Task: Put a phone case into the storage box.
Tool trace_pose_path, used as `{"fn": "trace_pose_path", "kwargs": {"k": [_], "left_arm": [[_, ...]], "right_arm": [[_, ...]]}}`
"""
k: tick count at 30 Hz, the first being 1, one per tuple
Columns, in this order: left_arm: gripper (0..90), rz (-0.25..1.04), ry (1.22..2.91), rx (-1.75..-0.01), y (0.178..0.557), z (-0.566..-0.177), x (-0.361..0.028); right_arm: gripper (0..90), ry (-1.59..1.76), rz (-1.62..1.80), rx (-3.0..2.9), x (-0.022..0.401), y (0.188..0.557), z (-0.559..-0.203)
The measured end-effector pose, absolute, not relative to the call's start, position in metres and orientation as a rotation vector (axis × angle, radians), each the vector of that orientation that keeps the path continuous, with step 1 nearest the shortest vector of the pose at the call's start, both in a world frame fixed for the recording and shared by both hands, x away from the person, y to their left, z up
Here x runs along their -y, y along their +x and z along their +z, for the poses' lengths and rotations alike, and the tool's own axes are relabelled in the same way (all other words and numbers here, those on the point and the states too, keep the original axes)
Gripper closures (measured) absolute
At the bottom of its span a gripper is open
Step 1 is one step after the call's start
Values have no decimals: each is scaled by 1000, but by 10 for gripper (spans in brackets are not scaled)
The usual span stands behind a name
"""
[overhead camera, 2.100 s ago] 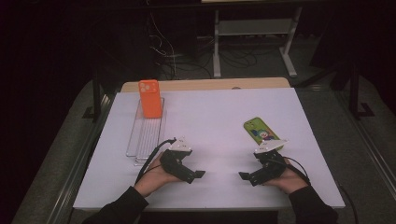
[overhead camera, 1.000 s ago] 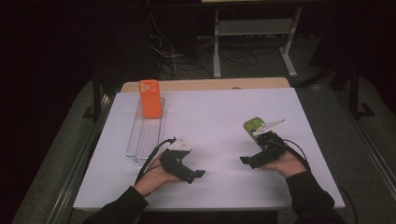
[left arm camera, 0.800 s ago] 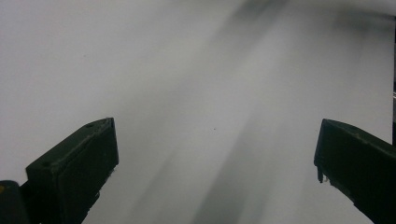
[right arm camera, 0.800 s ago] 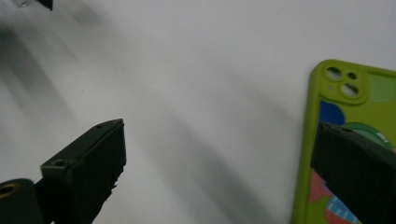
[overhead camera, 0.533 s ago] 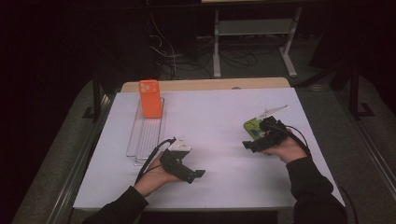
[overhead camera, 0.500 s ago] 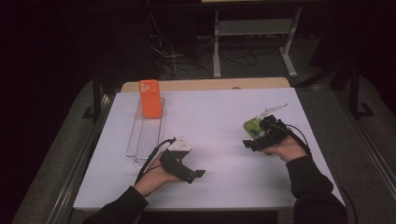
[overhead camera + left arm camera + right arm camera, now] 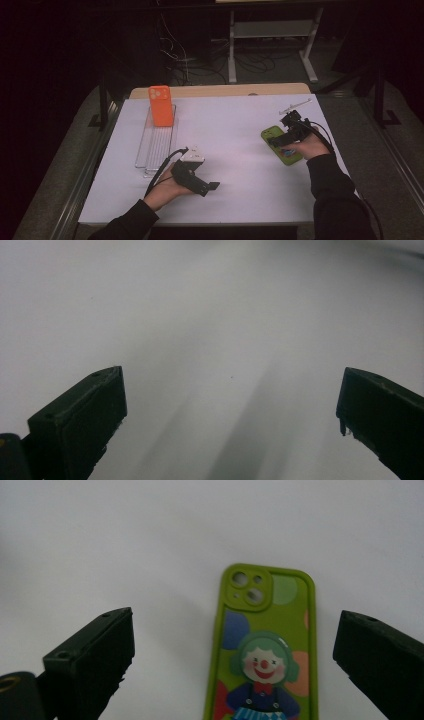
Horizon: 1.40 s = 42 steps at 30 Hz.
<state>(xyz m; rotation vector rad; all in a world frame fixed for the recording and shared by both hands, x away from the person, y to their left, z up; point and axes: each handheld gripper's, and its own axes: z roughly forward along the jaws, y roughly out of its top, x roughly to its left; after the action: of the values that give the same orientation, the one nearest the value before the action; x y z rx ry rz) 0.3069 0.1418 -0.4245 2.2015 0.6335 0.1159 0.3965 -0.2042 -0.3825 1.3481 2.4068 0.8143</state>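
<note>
The right gripper [image 7: 289, 134] hangs over the green phone case [image 7: 280, 144], jaws spread wide and empty; the case lies flat on the white table [image 7: 240, 120], at the right side, camera holes away from the person; in the right gripper view the case [image 7: 265, 645] sits off-centre, nearer one jaw than the other. To grip it well, I would judge, the hand should shift across until both long edges fall between the jaws, then come down level and close gently, since soft rubber bends. The left gripper [image 7: 200, 186] rests near the front edge, jaws likewise wide, nothing between them. The clear tray [image 7: 152, 150] at the left holds an orange phone case [image 7: 161, 105] propped upright at its far end; its other slots look bare.
</note>
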Motion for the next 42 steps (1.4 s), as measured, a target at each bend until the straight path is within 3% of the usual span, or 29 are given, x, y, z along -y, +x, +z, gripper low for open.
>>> {"fn": "trace_pose_path", "kwargs": {"k": [21, 27, 42], "left_arm": [[0, 113, 2202, -638, 307, -426, -141], [0, 113, 2202, -637, 307, -427, -141], [0, 98, 2198, -619, 310, -420, -136]], "right_arm": [[66, 1525, 645, -2444, 220, 399, -430], [128, 1523, 579, -2470, 220, 397, -434], [152, 1506, 547, -2485, 218, 397, -435]]}}
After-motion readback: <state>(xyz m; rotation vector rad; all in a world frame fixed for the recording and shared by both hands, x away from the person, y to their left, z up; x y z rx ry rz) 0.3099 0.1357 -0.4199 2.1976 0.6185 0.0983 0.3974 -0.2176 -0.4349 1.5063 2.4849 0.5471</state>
